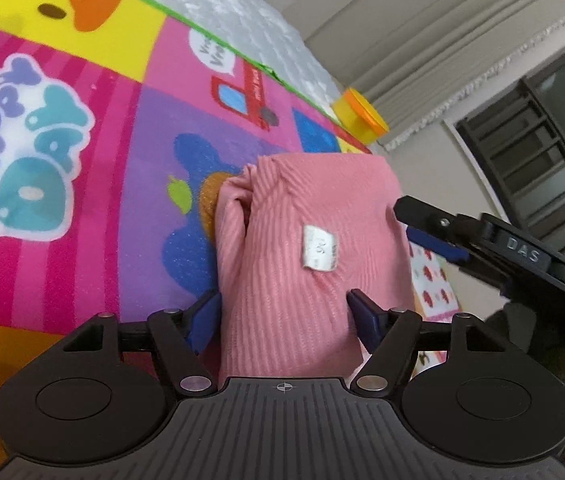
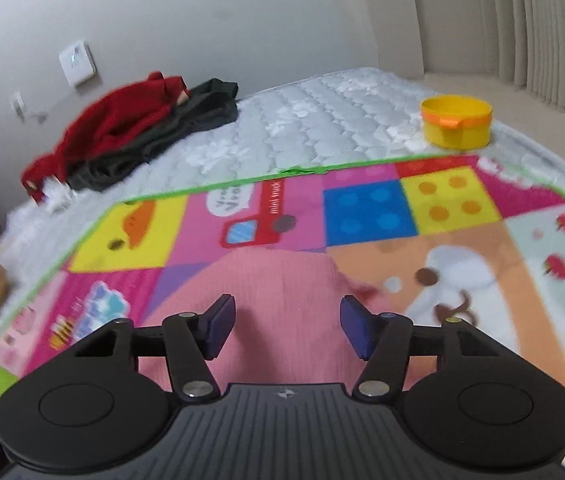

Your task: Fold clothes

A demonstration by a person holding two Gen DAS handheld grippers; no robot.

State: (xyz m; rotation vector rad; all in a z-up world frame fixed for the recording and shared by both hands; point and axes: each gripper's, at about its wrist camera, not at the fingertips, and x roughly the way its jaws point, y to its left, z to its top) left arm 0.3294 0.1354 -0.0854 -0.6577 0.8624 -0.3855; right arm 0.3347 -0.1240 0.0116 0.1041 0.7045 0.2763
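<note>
White quilted mattress point(image 2: 322, 120) under play mat point(image 2: 362, 208), clothes pile point(image 2: 130, 128), yellow tub point(image 2: 456, 126).

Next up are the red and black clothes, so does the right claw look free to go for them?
Probably yes: the right claw is open and holds nothing, and bare mattress lies before the red garment, though it sits far off.

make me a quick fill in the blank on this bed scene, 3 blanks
The garment between the left gripper fingers is ____.
The tub on the mattress is ____ with an orange band.
Beside the red clothes lies a ____ garment.

Missing words: pink; yellow; black
</note>
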